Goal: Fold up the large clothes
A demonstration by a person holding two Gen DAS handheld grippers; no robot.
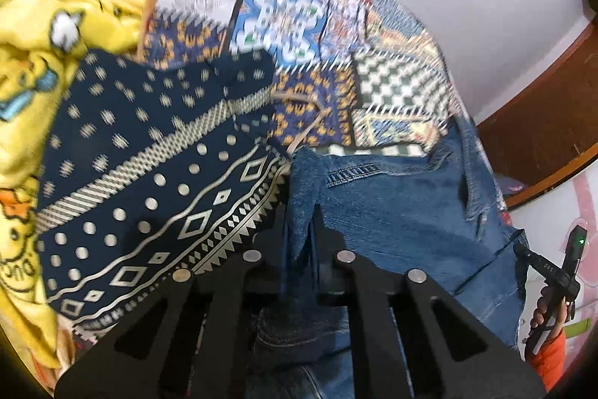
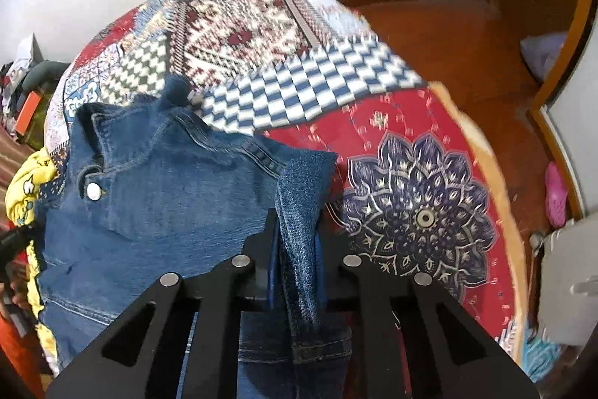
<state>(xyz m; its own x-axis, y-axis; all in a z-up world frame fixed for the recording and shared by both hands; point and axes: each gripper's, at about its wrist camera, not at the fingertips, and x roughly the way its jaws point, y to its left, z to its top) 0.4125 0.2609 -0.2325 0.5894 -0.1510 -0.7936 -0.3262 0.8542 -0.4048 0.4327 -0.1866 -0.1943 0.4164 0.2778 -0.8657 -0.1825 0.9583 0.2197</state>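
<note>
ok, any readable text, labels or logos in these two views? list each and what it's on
"DAS": partly legible white letters on the black handheld device at the right edge of the left wrist view; may be cut off.
"Dino"-like dark print on the yellow garment: upside down, cropped, not reliably readable.
Denim jacket: metal button, no legible marking.
Orange box: too small and blurred to tell.
Nothing else readable.

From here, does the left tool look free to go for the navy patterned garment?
Probably not yet. The left tool is shut on the denim jacket and would have to let go first. Otherwise the navy patterned garment lies uncovered right beside it.
</note>
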